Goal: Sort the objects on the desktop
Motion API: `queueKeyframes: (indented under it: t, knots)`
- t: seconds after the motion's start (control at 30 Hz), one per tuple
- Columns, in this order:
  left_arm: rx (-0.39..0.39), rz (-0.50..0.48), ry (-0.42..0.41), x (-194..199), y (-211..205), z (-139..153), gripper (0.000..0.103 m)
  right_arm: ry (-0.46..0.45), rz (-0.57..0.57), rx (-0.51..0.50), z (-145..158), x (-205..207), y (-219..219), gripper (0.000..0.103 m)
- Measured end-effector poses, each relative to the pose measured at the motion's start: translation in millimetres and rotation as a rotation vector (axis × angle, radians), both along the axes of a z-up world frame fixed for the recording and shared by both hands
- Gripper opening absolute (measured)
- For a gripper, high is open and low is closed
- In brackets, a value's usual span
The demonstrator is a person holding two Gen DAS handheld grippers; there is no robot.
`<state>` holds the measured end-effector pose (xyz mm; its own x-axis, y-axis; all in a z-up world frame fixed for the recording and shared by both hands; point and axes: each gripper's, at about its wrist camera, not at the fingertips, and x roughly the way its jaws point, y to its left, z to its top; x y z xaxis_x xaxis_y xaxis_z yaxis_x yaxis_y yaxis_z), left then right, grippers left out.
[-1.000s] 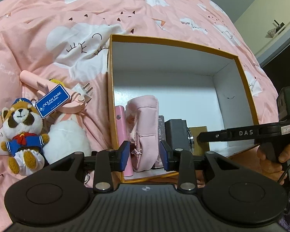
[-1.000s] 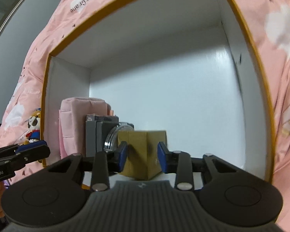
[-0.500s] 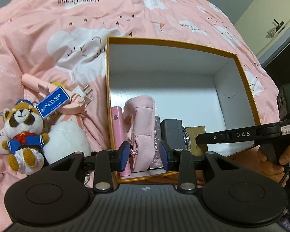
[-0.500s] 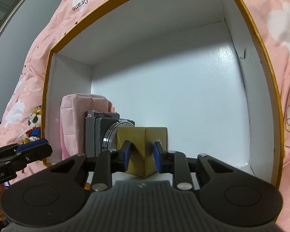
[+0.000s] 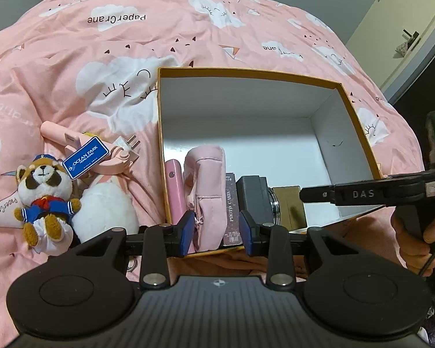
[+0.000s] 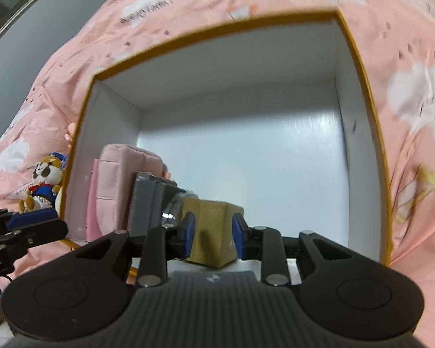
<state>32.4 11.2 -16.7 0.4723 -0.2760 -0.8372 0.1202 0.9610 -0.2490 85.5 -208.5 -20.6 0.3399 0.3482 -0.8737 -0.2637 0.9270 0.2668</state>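
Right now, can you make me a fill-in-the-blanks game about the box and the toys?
1. The plush raccoon wears a ____ sailor suit.
2. The brown cardboard box sits between the fingers of the ____ tool.
3. The pink pouch stands ____ the big box.
4. The blue tag says OCEAN ____.

Missing words: blue; right; inside; PARK

Your right gripper (image 6: 211, 233) at a small brown box (image 6: 214, 229) inside an open white storage box (image 6: 359, 66).

Your blue pads sit just beside the brown box's two sides. Left of it stand a grey camera (image 6: 148, 203) and a pink pouch (image 6: 116, 182); a plush toy (image 6: 45, 181) lies outside on pink bedding (image 6: 414, 43).
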Motion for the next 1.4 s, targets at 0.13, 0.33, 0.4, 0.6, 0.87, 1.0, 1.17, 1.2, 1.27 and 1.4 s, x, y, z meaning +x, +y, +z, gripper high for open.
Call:
queueKeyframes:
  t: [0.13,0.33,0.4,0.6,0.87,1.0,1.17,1.2,1.27,1.4]
  knots:
    - [-0.010,0.010,-0.007,-5,4,2,0.038,-0.108,0.053,-0.018,22,-7,7,0.036]
    - [-0.038,0.056,-0.037,-14,23,11,0.038,-0.289,0.140,0.039,49,-23,30,0.041]
    - [-0.041,0.080,-0.049,-17,33,15,0.038,-0.359,0.154,0.027,54,-28,41,0.041]
    - [-0.016,0.161,-0.071,-30,74,31,0.038,-0.436,0.290,0.017,57,-29,87,0.041]
    - [0.019,0.258,-0.010,-33,138,39,0.038,-0.316,0.411,0.002,44,-3,131,0.041]
    - [0.026,0.297,0.021,-27,158,33,0.038,-0.252,0.458,-0.004,37,7,151,0.041]
    - [0.003,0.276,0.049,-9,169,28,0.043,-0.250,0.539,-0.059,34,8,175,0.041]
    - [0.011,0.269,0.052,-4,170,28,0.046,-0.246,0.557,-0.072,35,7,178,0.041]
    - [0.031,0.254,0.056,4,171,26,0.048,-0.244,0.589,-0.094,32,7,197,0.041]
    - [0.049,0.225,0.074,23,173,20,0.048,-0.228,0.622,-0.145,19,26,222,0.039]
